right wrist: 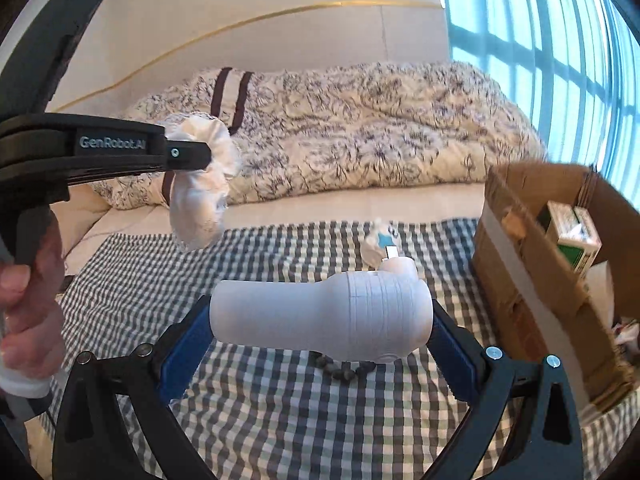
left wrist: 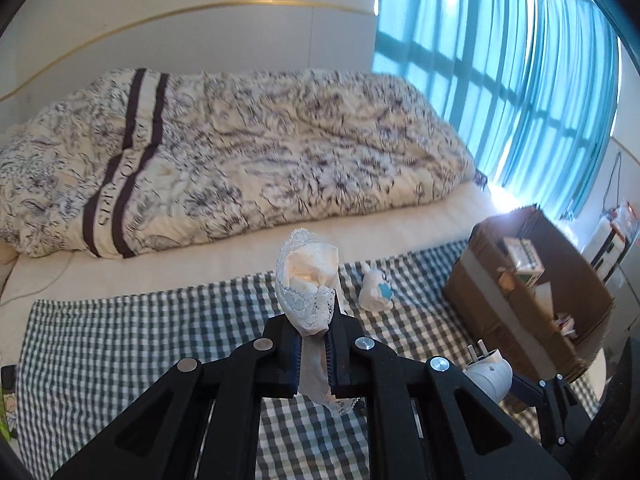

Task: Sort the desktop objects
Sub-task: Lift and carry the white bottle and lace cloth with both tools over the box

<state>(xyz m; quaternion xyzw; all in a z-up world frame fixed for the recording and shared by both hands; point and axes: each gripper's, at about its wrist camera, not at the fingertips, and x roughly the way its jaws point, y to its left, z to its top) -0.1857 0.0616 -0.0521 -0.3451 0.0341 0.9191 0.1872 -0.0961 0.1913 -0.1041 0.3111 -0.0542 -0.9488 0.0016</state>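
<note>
At the bottom of the left wrist view, the left gripper (left wrist: 312, 344) is pinched narrow on a white lace cloth (left wrist: 308, 280), which stands up between its fingers at the frame's center. In the right wrist view the right gripper (right wrist: 320, 332) clamps a white plug-in device (right wrist: 320, 316) crosswise at lower center, its jaws spread fairly wide by it. Just under it a string of dark beads (right wrist: 344, 370) lies on the checked cloth (right wrist: 280, 420). Further back, a small white and blue toy (right wrist: 380, 242) rests on that cloth. At the right edge sits an open cardboard box (right wrist: 516, 280) holding a green carton (right wrist: 572, 236). Beyond, across the upper middle, a flowered quilt (right wrist: 360, 136) is heaped on the bed, with a blue curtain (left wrist: 500, 80) at upper right.
</note>
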